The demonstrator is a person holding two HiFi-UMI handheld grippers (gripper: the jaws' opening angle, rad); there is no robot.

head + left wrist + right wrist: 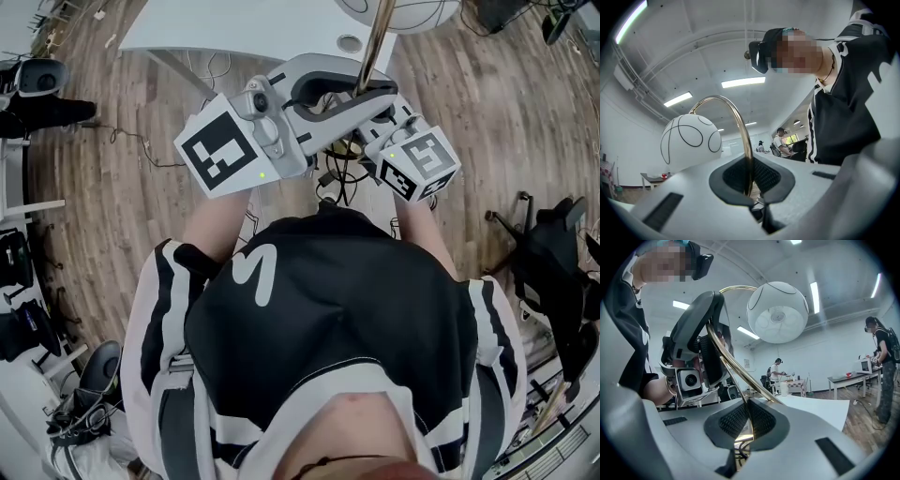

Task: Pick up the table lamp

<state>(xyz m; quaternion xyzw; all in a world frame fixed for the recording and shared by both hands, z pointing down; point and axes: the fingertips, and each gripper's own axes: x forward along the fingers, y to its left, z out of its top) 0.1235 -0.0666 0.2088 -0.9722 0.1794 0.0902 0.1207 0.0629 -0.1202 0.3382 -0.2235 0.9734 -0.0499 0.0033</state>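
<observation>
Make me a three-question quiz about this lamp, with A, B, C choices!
1. Where does the left hand-held gripper hold the lamp?
A its shade
B its stem
C its cord
2. What colour is the stem?
A gold
B red
C blue
3. The right hand-held gripper is:
A wide open
B far from the lamp
C shut on the stem
Answers: 1 B, the thin stem runs between its jaws. 2 A, it shines gold. 3 C, its jaws pinch the stem.
</observation>
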